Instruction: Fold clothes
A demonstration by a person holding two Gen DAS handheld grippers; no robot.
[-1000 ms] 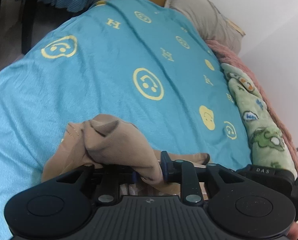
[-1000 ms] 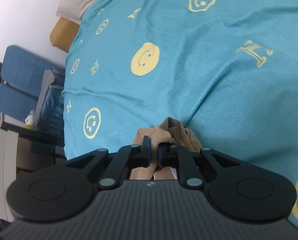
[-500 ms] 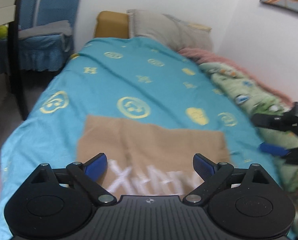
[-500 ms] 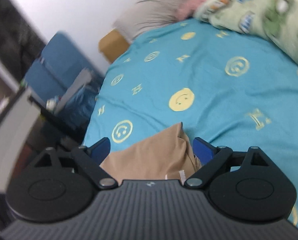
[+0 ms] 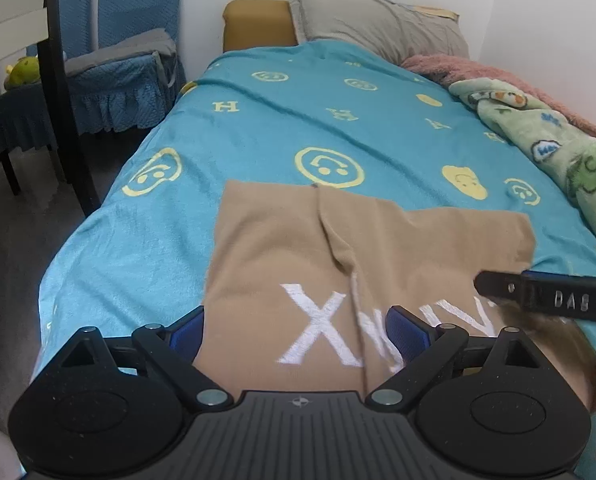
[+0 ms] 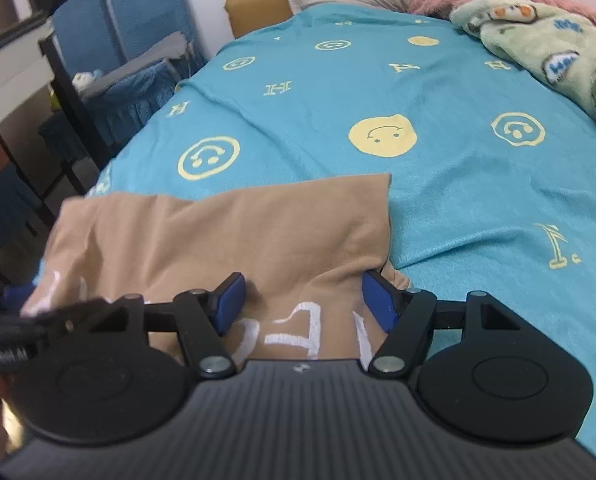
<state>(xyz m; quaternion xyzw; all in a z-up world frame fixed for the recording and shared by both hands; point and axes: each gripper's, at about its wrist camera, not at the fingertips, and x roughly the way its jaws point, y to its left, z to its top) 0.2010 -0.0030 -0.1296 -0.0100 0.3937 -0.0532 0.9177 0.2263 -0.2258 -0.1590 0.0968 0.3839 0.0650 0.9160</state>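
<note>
The left tool (image 5: 294, 334) is spread wide and holds nothing; its blue pads (image 5: 186, 334) straddle the near edge of the tan garment (image 5: 338, 248), over the white letter X. The right tool (image 6: 302, 300) is also open, gripping nothing, its pads (image 6: 230, 300) resting against the garment's right part by more white lettering.

The garment lies flat on the bed's teal cover (image 5: 258, 120), just ahead of both tools, with a crease running down its middle. Beyond it sit a grey pillow (image 5: 378, 24) and, to the right, a green blanket (image 5: 558, 148) over a pink one (image 5: 458, 66).

No containers are visible. Only the left view shows the crease and the X; only the right view shows the garment's right edge lifted slightly over a fold. Each view catches the other tool at its side edge. Left of the bed stands a blue chair (image 5: 114, 40).
</note>
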